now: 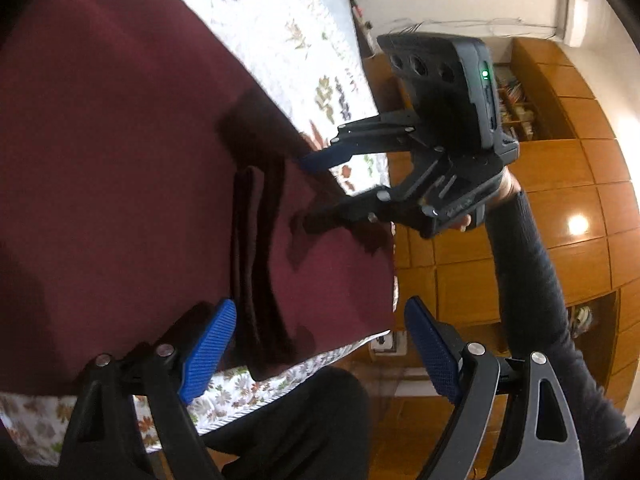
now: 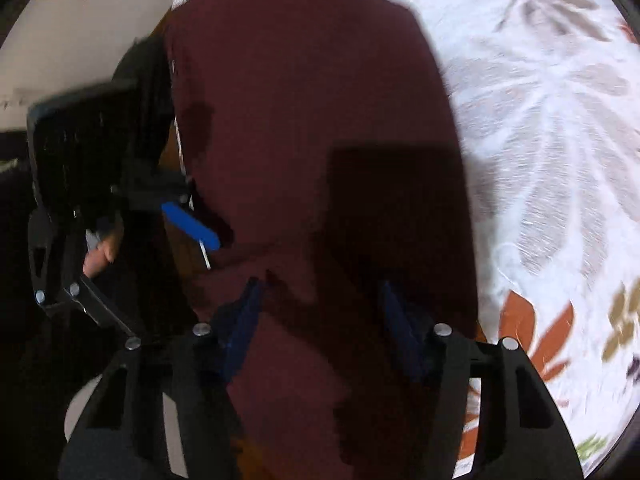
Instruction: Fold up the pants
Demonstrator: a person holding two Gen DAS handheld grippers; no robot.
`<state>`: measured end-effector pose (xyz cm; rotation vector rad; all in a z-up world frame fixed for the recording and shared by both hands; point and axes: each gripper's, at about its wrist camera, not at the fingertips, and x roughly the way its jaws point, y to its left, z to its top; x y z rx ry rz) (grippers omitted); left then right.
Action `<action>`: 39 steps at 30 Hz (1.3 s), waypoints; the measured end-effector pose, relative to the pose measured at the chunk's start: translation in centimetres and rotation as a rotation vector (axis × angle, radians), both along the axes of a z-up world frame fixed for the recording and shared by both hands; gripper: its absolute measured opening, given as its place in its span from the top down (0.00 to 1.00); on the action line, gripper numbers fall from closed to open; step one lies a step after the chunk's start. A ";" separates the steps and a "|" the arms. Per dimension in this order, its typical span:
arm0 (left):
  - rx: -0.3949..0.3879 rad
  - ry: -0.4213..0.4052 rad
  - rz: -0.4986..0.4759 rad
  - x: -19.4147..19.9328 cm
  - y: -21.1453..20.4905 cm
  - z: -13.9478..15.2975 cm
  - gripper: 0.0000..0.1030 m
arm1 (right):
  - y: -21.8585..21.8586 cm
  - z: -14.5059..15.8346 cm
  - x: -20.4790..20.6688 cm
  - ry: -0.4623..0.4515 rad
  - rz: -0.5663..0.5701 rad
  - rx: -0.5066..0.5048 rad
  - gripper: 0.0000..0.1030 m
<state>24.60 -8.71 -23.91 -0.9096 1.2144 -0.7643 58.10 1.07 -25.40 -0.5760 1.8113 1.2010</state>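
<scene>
Maroon pants (image 1: 120, 152) lie spread flat on a floral bedsheet (image 1: 280, 20), near the bed's edge, with a darker folded ridge running down the fabric. Left gripper (image 1: 316, 344): jaws wide apart, blue pads (image 1: 208, 352) clear of the cloth, nothing between them. Right gripper (image 2: 320, 320): points down at the pants, jaws partly apart over the fabric; blur hides whether the pads pinch it, so the grip cannot be told. A dark sleeve (image 1: 532, 280) shows behind it.
</scene>
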 end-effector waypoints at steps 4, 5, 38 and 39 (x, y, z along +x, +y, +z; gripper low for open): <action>0.003 0.031 -0.040 0.5 -0.4 -0.6 0.16 | 0.4 -1.0 -0.3 0.082 0.053 0.035 0.44; 0.005 0.032 -0.045 0.6 -0.6 -0.7 0.16 | 0.5 -1.1 -0.3 0.104 0.055 0.046 0.50; -0.006 -0.212 -0.082 3.7 -2.1 3.5 0.16 | -20.2 7.6 -6.5 -0.313 -0.927 0.277 0.39; 0.014 -0.181 -0.102 3.8 -2.4 2.6 0.16 | -21.6 6.9 -7.7 -0.307 -1.000 0.291 0.39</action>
